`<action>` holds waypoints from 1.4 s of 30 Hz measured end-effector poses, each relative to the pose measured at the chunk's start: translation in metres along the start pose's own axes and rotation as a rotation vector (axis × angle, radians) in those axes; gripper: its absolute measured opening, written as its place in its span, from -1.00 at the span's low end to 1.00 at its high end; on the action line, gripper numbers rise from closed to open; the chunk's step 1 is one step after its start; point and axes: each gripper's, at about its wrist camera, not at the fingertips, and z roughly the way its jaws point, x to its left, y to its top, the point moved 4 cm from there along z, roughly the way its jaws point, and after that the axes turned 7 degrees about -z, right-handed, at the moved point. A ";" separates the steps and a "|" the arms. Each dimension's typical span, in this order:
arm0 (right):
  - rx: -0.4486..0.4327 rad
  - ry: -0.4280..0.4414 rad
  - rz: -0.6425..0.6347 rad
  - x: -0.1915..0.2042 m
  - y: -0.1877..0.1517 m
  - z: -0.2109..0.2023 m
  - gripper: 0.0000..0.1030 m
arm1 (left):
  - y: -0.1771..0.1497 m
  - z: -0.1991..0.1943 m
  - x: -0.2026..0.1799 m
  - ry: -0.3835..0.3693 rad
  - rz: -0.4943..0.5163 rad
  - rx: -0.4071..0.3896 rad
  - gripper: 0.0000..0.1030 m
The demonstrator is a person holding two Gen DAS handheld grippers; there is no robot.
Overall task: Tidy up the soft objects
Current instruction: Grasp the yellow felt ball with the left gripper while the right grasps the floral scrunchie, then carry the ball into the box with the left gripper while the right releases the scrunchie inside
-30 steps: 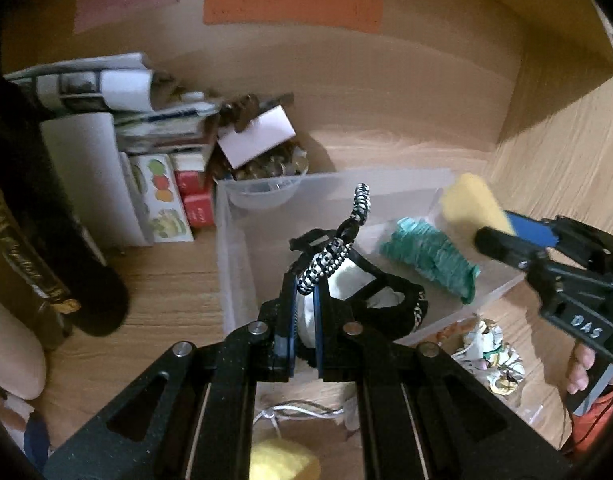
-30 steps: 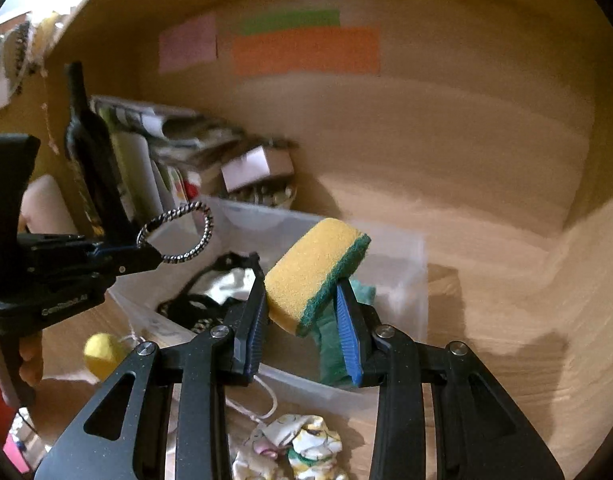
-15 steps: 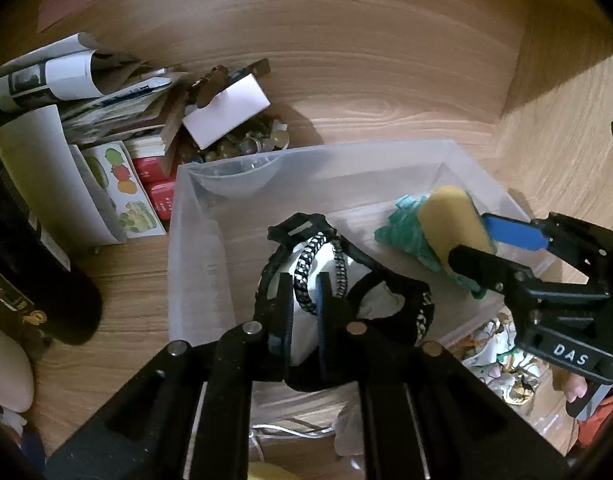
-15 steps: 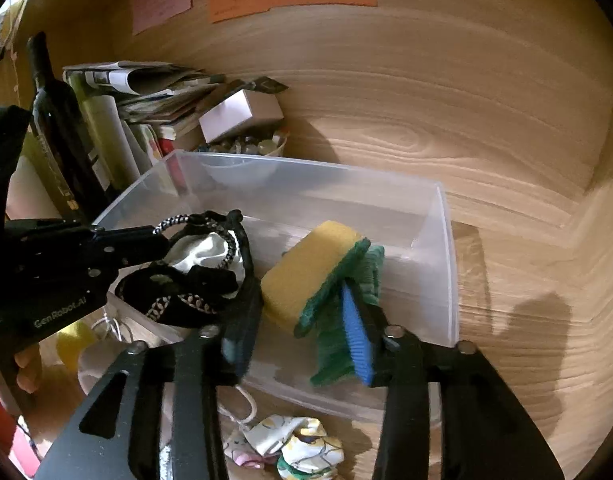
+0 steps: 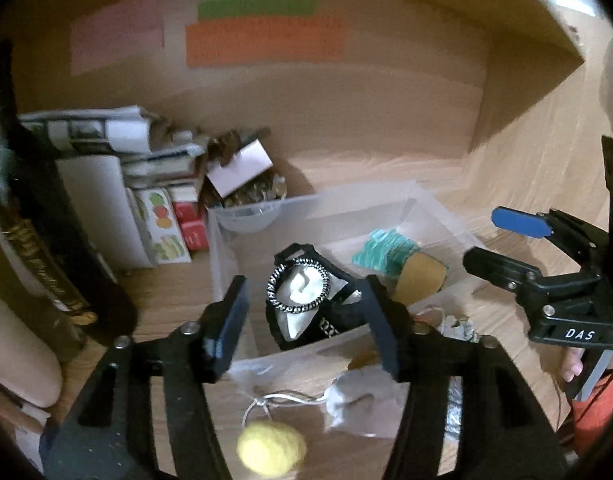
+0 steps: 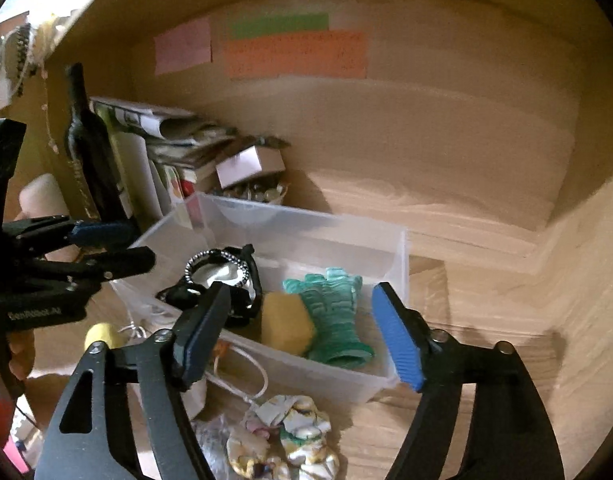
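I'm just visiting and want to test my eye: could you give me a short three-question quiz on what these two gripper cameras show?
1. True or false: the yellow sponge lies inside the clear bin.
2. What touches the sponge's right side? A) green cloth B) bottle C) scrunchie
3. Fill in: the left gripper and right gripper are both ____.

Key: 1 true; 2 A, the green cloth; 3 open.

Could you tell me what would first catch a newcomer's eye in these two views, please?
The clear plastic bin on the wooden shelf draws the eye: inside lie a yellow sponge, a teal cloth beside it, and a black-and-white hair tie on dark fabric. Both tongs, left and right, gape open before it.
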 end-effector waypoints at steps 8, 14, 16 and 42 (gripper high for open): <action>0.040 -0.014 -0.006 0.003 -0.033 -0.018 0.62 | -0.027 -0.024 0.016 -0.001 -0.041 -0.005 0.47; 0.124 -0.014 0.043 -0.001 -0.069 -0.008 0.62 | -0.062 -0.013 0.029 0.031 -0.064 0.078 0.47; 0.152 0.005 0.076 -0.003 -0.079 -0.004 0.62 | -0.075 -0.008 0.035 0.041 -0.080 0.108 0.47; 0.201 0.032 0.060 0.009 -0.100 -0.004 -0.74 | -0.109 0.012 0.032 0.039 -0.069 0.205 -0.14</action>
